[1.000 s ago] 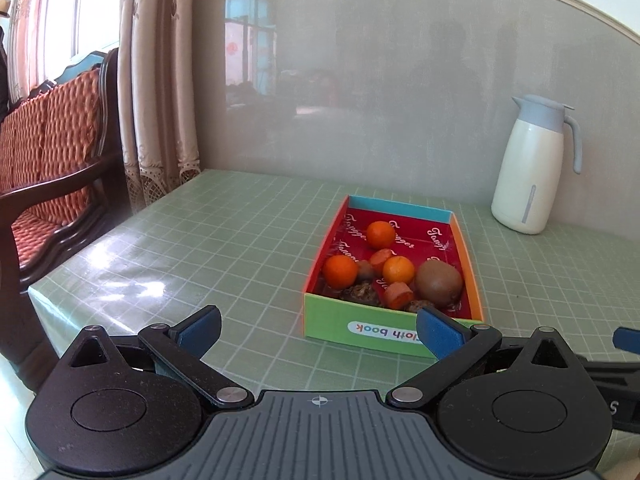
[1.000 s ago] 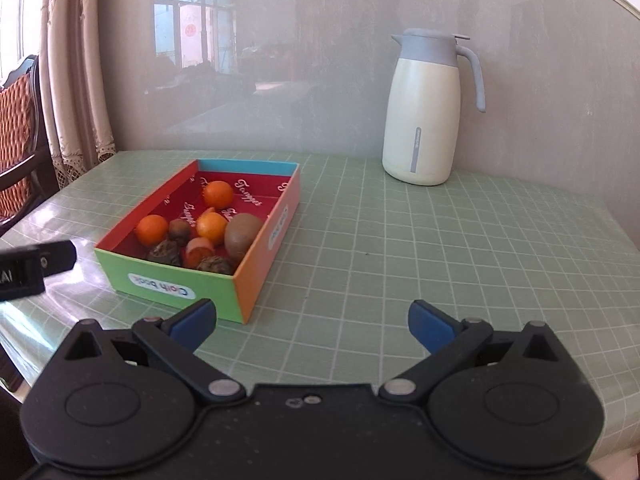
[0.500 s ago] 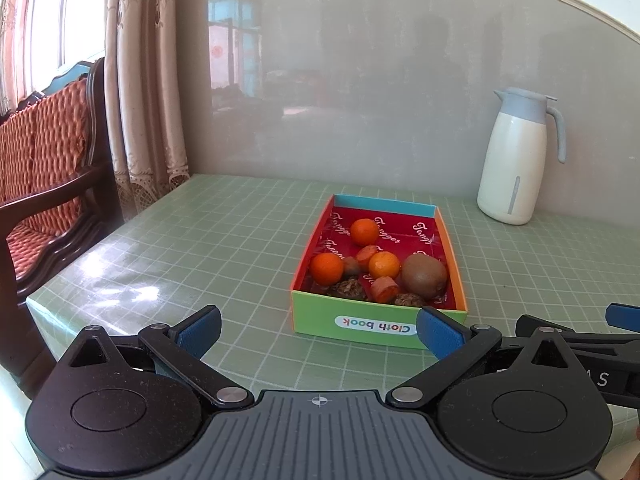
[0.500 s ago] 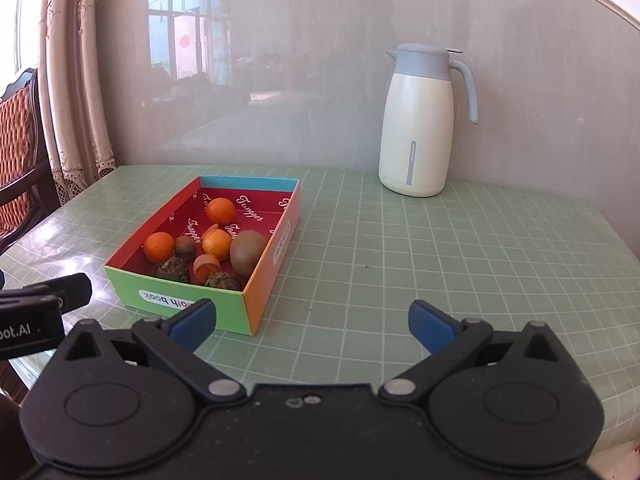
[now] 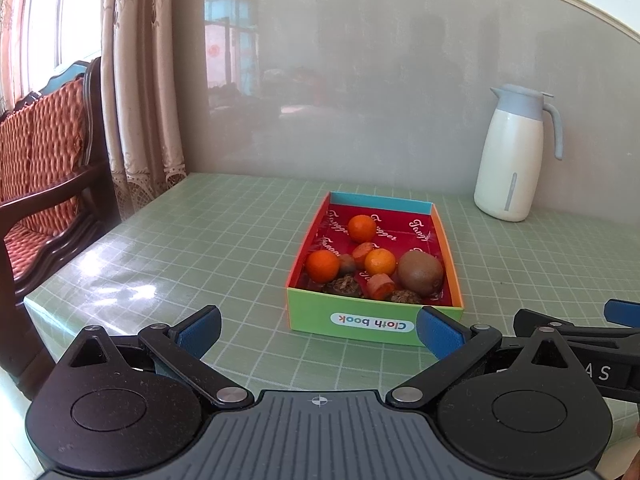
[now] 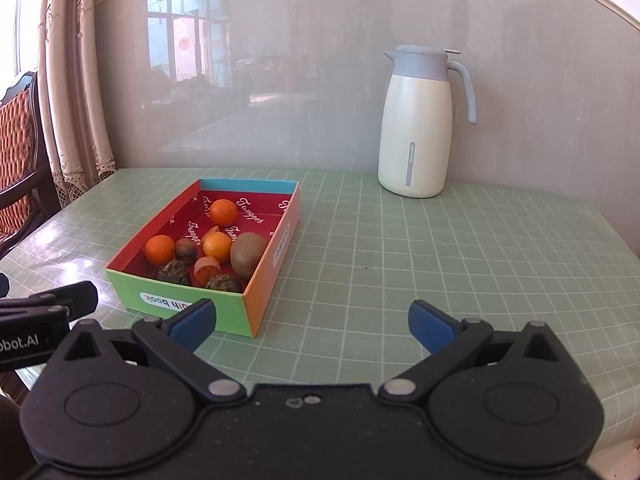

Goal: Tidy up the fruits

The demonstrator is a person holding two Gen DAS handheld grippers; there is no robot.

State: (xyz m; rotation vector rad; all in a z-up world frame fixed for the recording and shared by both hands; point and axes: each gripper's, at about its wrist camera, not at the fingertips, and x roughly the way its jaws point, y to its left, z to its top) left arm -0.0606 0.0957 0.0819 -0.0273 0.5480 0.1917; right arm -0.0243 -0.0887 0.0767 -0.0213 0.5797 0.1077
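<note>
Clearly the fruit sits in the cardboard box (image 5: 374,322) mid-table: from left, a mandarin (image 5: 322,265), small and firm, best pinched across its middle; dark wrinkled fruits (image 5: 344,285), likely brittle; and at right a kiwi (image 5: 420,272), softer and bruisable. The left gripper (image 5: 318,326) and right gripper (image 6: 312,318) both gape wide, empty, near the box.

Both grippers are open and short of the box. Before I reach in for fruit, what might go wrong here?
1. The fruits crowd the near end of the box: the kiwi, a mandarin and small dark pieces sit close together, so wide fingers may knock neighbours.
2. The box looks like light card; pressing its near wall could slide or tip it.
3. The left gripper and right gripper sit close side by side and could collide.
</note>
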